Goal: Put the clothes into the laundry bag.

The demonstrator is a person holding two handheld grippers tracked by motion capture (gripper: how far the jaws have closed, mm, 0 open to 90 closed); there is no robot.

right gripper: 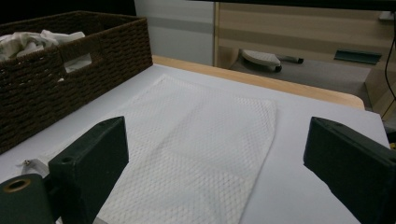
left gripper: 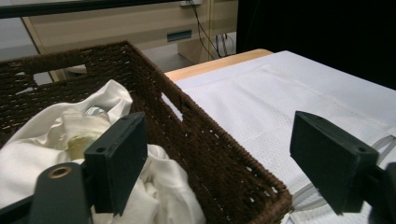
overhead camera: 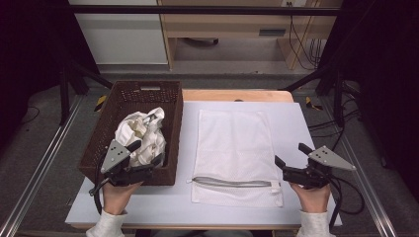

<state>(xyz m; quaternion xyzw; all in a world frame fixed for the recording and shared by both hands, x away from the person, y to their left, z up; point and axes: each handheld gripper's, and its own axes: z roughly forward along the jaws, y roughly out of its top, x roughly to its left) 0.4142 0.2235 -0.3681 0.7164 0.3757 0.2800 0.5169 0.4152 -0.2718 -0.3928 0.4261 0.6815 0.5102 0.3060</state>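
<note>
1. Work surface: a white table (overhead camera: pixel 301 123) with a wooden edge along its far side carries two items, a dark brown woven basket (overhead camera: pixel 123 98) on the left and a white mesh laundry bag (overhead camera: pixel 232 148) lying flat at the centre.

2. Basket: it holds a crumpled white garment (overhead camera: pixel 143 136), bunched loosely and rising to about rim height. In the left gripper view the garment (left gripper: pixel 42 135) sits against the near wall of the basket (left gripper: pixel 210 144), with a pale yellowish patch among its folds.

3. Laundry bag: it lies just beside the basket's right wall, apart from it, flat and unwrinkled. Its grey zipper (overhead camera: pixel 232 182) runs along the near edge and appears closed (the pull sits at the right end). In the right gripper view the bag (right gripper: pixel 196 154) stretches away across the table toward the wooden edge.

4. Left gripper (overhead camera: pixel 144 154): held at the basket's near right corner, its jaws stand apart with nothing between them. In the left gripper view one jaw is over the garment inside the basket and the other is outside, over the bag's near corner; the basket wall runs between them (no contact with it can be confirmed).

5. Right gripper (overhead camera: pixel 292 154): held over the table to the right of the bag's near right corner, near it but not touching. Its jaws stand wide apart and empty.

6. Hands: the person's left hand (overhead camera: pixel 116 195) and right hand (overhead camera: pixel 311 195) each grasp a gripper from behind, white sleeves at the wrists.
</note>
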